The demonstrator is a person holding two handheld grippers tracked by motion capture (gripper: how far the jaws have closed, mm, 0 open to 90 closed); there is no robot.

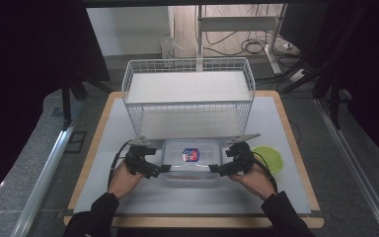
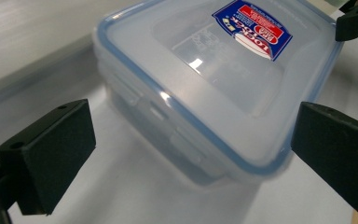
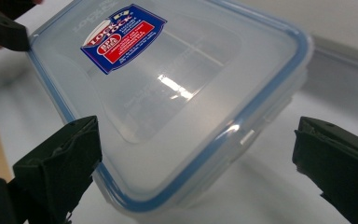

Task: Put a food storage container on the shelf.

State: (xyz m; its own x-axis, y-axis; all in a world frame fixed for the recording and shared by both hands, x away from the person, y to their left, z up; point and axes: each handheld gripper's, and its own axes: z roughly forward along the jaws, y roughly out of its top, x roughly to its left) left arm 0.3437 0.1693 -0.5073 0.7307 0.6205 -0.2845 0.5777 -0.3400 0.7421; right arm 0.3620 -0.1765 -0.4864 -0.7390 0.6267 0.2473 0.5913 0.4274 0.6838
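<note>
Left gripper (image 1: 164, 168) and right gripper (image 1: 215, 169): jaws wide, gripping nothing. The box (image 1: 192, 159) lies on the table (image 1: 143, 197) between them, one end ahead of each gripper. Risk: closing unevenly could push the box sideways toward the basket (image 1: 187, 89) or green lid (image 1: 270, 157); pads may slip off the smooth clipped lid.

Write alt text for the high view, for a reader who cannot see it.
A person holds two open grippers, left gripper and right gripper, at either end of a clear lidded box on a white table. A wire basket stands behind; a green lid lies right.
</note>
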